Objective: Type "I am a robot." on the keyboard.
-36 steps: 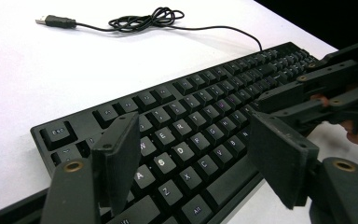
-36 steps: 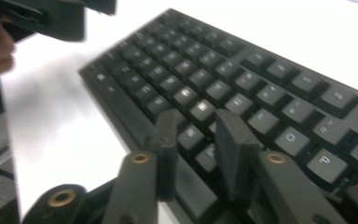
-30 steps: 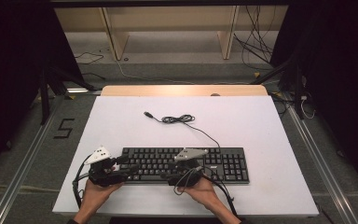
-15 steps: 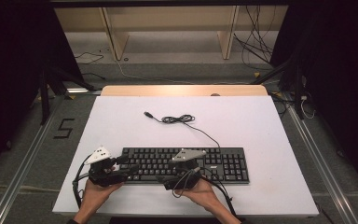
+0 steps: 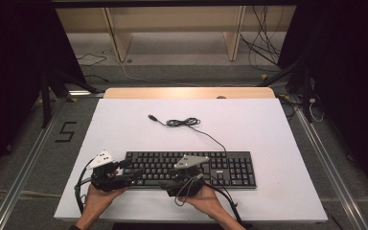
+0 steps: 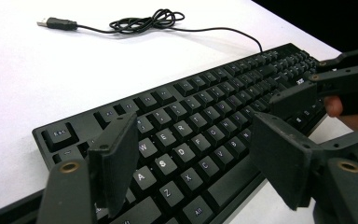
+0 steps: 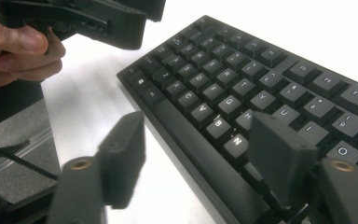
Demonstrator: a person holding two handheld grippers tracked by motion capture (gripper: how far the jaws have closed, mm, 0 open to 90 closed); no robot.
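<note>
The right claw (image 7: 191,158) is hanging released over the front edge of the black keyboard (image 5: 191,168), its jaws just narrowing with nothing gripped. The left claw (image 6: 196,163) is gaping over the keyboard's left end. White letters are showing on the keys. The keyboard is lying near the table's (image 5: 268,134) front edge; its cable (image 5: 184,122) is trailing across open room behind.

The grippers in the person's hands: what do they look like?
Each, the left gripper and the right gripper, is black, with two flat, blocky jaws on brass-coloured pivots, a pale grey three-cornered plate on top and a trailing black cable. The forearms are bare.
</note>
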